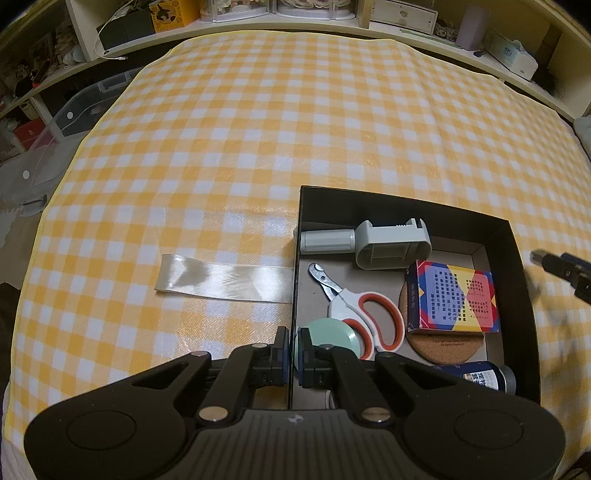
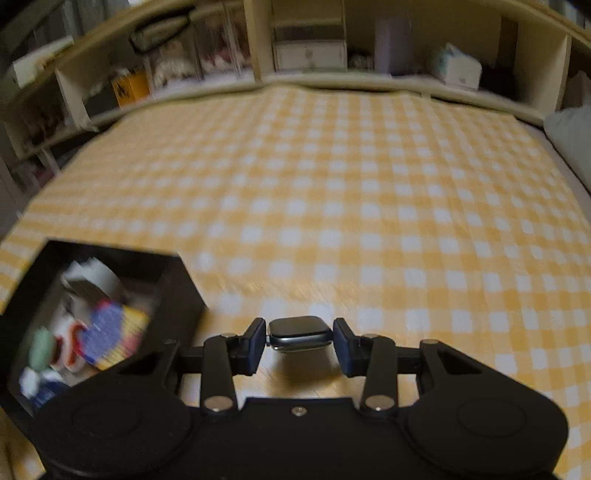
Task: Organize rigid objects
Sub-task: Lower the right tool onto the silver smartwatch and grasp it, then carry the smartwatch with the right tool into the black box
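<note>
A black box (image 1: 406,205) sits on the yellow checked cloth and holds a grey tool (image 1: 369,242), orange-handled clippers (image 1: 364,314), a card pack (image 1: 456,295), a cork coaster (image 1: 439,345), a mint round case (image 1: 332,334) and a dark jar (image 1: 484,374). My left gripper (image 1: 293,349) is shut on the box's left wall near its front. My right gripper (image 2: 300,341) is shut on a dark square smartwatch body (image 2: 300,332), held just above the cloth to the right of the box (image 2: 177,291). The right wrist view is blurred.
A shiny cream ribbon strip (image 1: 225,278) lies flat on the cloth left of the box. Shelves with boxes and clutter (image 1: 295,14) run along the far edge. A clear plastic bin (image 1: 74,110) stands off the far left side.
</note>
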Tool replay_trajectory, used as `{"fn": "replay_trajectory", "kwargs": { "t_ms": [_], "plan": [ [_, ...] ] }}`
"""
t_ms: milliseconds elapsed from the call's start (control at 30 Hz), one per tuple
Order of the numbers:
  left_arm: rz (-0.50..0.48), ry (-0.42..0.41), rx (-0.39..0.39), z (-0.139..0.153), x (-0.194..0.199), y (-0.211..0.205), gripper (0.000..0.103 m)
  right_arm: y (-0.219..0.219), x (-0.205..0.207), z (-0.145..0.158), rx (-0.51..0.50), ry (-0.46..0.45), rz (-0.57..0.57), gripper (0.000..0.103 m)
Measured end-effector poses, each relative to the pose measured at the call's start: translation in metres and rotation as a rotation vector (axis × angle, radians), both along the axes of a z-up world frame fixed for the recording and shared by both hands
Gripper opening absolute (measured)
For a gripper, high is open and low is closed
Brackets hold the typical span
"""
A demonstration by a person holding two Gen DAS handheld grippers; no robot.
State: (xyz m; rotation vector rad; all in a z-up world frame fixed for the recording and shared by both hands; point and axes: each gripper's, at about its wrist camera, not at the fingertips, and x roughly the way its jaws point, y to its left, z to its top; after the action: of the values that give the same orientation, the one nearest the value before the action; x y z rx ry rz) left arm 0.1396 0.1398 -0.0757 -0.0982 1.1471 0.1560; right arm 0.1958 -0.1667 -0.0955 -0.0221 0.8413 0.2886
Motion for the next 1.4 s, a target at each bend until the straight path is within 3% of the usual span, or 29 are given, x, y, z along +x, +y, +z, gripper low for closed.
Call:
{"fn": "replay_trajectory", "kwargs": {
  "t_ms": [233,400,600,733,800,1133,1400],
  "plan": [
    [0.000,0.000,0.000,0.000,0.000,0.000,0.003,0.011,-0.002,0.014,0.033,-0.023,0.033,0.040],
    [0.000,0.001,0.001,0.000,0.000,-0.001,0.003,0.016,-0.002,-0.010,-0.047,0.066,0.087,0.041],
    [0.000,0.000,0.000,0.000,0.000,-0.001,0.003,0.021,-0.005,-0.019,-0.080,0.083,0.132,0.041],
    [-0.002,0.000,0.000,-0.001,0.000,-0.005,0.003,0.028,-0.005,-0.035,-0.141,0.141,0.171,0.042],
    [-0.003,0.001,0.001,-0.001,0.000,-0.005,0.003,0.029,-0.009,-0.039,-0.154,0.120,0.185,0.043],
    [-0.003,0.000,0.001,-0.001,-0.001,-0.006,0.003,0.025,-0.005,-0.035,-0.100,0.123,0.146,0.040],
    [-0.004,0.000,0.004,-0.001,-0.001,-0.006,0.003,0.023,-0.004,0.013,0.036,0.000,0.094,0.040]
  ]
}}
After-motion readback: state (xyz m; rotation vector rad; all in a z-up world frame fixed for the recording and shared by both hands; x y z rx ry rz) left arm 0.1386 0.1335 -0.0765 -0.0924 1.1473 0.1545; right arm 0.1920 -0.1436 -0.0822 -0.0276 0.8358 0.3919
